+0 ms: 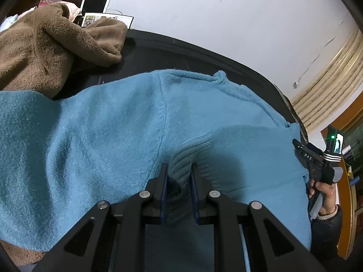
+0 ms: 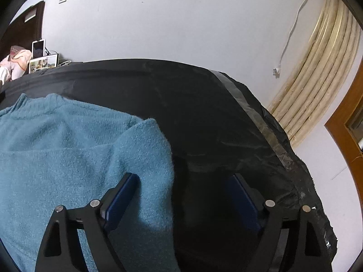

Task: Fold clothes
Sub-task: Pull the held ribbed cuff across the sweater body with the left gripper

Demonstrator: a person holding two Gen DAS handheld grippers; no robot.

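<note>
On the black-covered table [image 2: 204,104], the left gripper [image 1: 179,170] pinches the blue sweater's [image 1: 90,136] ribbed cuff [image 1: 181,158]; the right gripper [image 2: 183,181] gapes, a fold seemingly loose between its jaws.

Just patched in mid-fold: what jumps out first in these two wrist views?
The blue sweater dominates, spread across the black-covered table. The left claw pinches its ribbed cuff near the middle of the garment, while the right claw stands wide open over the sweater's right edge, a folded sleeve lying loose between its fingers. A crumpled brown fleece garment waits at the table's far left.
</note>
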